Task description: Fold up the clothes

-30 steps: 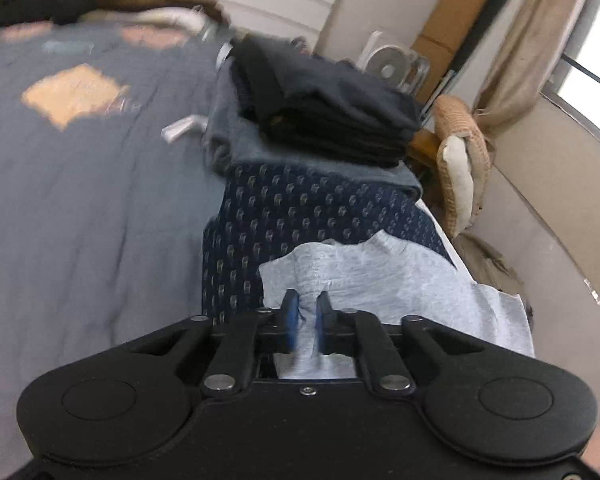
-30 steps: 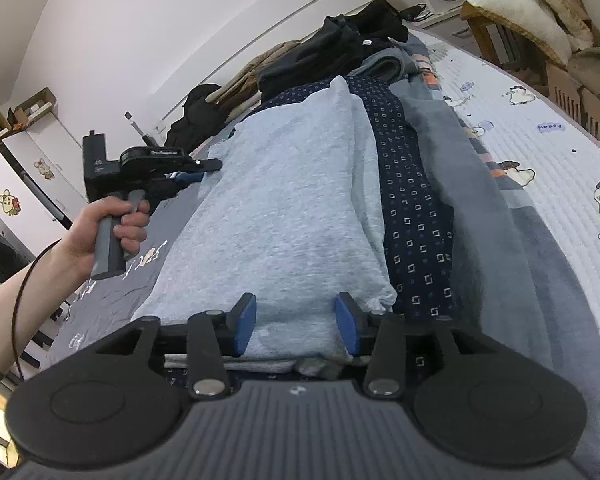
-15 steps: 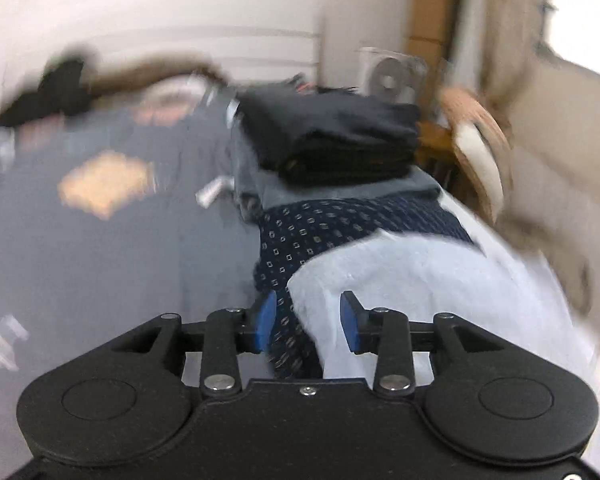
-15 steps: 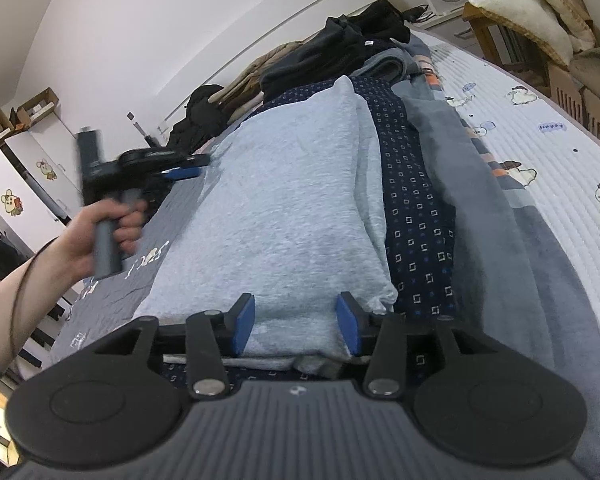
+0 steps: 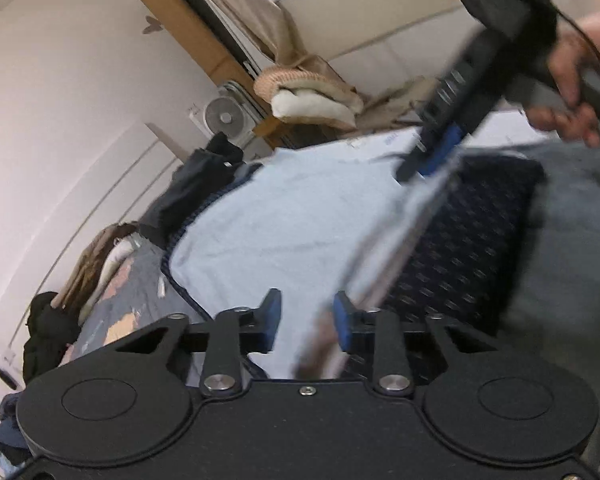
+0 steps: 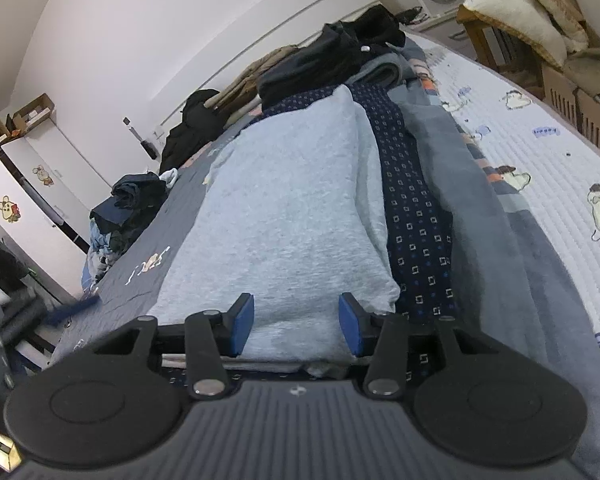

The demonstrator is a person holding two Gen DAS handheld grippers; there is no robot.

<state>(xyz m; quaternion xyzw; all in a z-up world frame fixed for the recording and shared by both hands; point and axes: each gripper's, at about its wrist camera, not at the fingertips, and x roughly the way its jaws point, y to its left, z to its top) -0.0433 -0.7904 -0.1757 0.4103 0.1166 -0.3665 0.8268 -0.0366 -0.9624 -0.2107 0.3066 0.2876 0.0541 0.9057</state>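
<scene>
Right wrist view: both grippers' fingers (image 6: pixel 244 322) spread wide, empty, over grey garment (image 6: pixel 292 208) on bed (image 6: pixel 540 184).

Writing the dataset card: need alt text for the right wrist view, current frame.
An open right hand-held gripper straddles the near end of a folded light grey garment on a navy patterned cloth spread along a bed. Dark clothes are piled at the far end.

A pale grey knit garment (image 6: pixel 292 200) lies flat and lengthwise on a navy cloth with small square print (image 6: pixel 416 216) — its right long edge folded over, near end smooth, far end just beside a stack of dark folded clothes (image 6: pixel 324 64).
</scene>
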